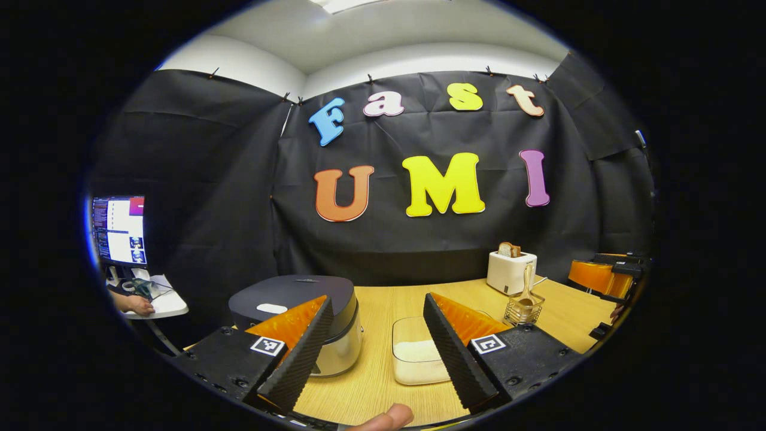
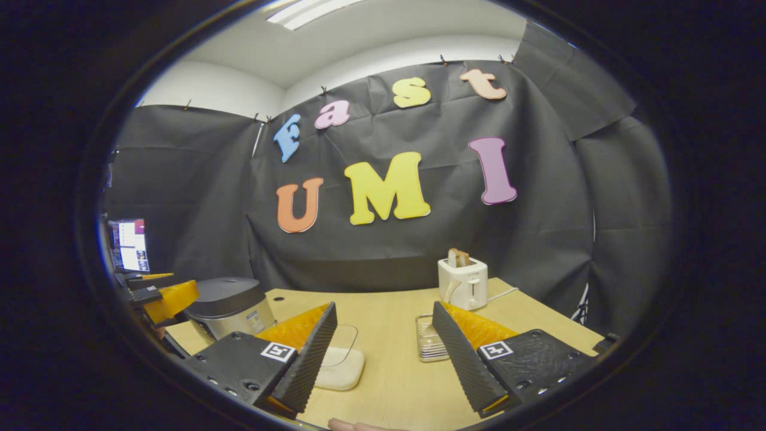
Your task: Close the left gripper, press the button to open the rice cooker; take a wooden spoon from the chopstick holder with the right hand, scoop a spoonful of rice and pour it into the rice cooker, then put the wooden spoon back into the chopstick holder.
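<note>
My left gripper hangs low over the bench with its ridged, wedge-shaped jaws spread wide and nothing between them; my right gripper is the same, jaws wide apart and empty. Just past my left jaws sits the rice cooker, a squat rounded body with a dark matte lid, shut, and a shiny metal band below. Beside it, to its right, is a clear, rounded-square container with a low bed of white rice in it. Farther on stands the chopstick holder, a small wire basket, and the wooden spoon stands nearly upright in it, long axis vertical, bowl down in the basket and handle pointing up. Behind that is a white boxy toaster with a slice of bread poking from the top. In the right gripper view the rice container lies just beyond my jaws, the wire holder partly hidden behind one of them, the cooker at far left. The bench is pale wood grain.
</note>
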`<action>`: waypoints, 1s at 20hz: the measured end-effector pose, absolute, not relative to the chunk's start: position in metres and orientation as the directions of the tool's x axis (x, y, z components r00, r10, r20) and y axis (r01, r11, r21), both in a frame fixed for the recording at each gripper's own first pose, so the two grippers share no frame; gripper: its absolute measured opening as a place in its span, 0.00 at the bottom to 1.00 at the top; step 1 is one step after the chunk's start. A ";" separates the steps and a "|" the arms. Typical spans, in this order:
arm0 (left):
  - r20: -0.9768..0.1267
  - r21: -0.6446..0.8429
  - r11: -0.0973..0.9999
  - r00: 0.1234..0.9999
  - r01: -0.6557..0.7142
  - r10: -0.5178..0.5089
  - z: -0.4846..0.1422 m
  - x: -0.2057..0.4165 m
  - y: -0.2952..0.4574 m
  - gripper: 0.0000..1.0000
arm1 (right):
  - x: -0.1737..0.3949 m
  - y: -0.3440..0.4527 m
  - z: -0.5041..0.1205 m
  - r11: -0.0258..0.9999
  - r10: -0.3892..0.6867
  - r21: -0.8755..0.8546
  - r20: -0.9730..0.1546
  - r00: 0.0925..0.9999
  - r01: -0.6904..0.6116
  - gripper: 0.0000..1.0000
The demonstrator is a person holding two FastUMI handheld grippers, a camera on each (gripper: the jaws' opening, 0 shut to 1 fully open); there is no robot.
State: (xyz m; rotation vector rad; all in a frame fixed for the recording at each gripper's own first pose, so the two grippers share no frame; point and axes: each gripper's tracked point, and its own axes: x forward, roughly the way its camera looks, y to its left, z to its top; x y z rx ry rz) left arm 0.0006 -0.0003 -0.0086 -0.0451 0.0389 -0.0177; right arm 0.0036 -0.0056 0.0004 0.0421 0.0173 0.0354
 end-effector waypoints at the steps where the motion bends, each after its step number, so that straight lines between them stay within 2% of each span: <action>1: -0.043 -0.047 0.999 0.999 0.010 -0.012 -0.010 0.001 0.004 0.97 | 0.004 -0.007 0.001 0.998 0.034 0.044 -0.016 0.999 -0.033 0.91; 2: -0.050 -0.048 0.999 0.999 0.007 -0.009 -0.012 0.003 0.006 0.97 | 0.004 -0.009 0.000 0.998 0.030 0.047 -0.017 0.999 -0.029 0.95; 9: -0.135 -0.058 0.997 0.990 -0.042 0.034 -0.017 0.032 0.072 0.93 | 0.009 -0.021 -0.002 0.998 0.005 0.070 -0.037 0.999 -0.002 0.95; 10: -0.149 -0.067 0.996 0.988 -0.051 0.040 -0.015 0.037 0.082 0.89 | 0.009 -0.021 -0.003 0.997 0.005 0.071 -0.040 0.999 -0.002 0.91; 11: -0.163 -0.075 0.995 0.985 -0.063 0.050 -0.014 0.043 0.093 0.87 | 0.009 -0.022 -0.002 0.997 0.006 0.073 -0.040 0.999 -0.003 0.95; 13: -0.189 -0.070 0.994 0.980 -0.084 0.069 -0.011 0.055 0.113 0.80 | 0.008 -0.022 0.001 0.997 0.002 0.075 -0.034 0.999 0.001 0.95; 14: -0.198 -0.061 0.995 0.978 -0.081 0.067 -0.010 0.061 0.119 0.67 | 0.009 -0.023 0.000 0.997 0.001 0.073 -0.034 0.999 0.001 0.95; 15: -0.228 -0.050 0.995 0.971 -0.082 0.068 -0.013 0.070 0.125 0.70 | 0.009 -0.023 0.000 0.997 0.002 0.074 -0.037 0.999 0.000 0.95; 19: -0.366 -0.048 0.997 0.930 -0.054 0.033 -0.045 0.088 0.138 0.36 | 0.009 -0.027 0.002 0.997 -0.002 0.081 -0.038 0.999 0.005 0.95; 20: -0.390 -0.049 0.997 0.920 -0.064 0.039 -0.052 0.090 0.144 0.16 | 0.009 -0.029 0.001 0.997 -0.008 0.083 -0.036 0.999 0.011 1.00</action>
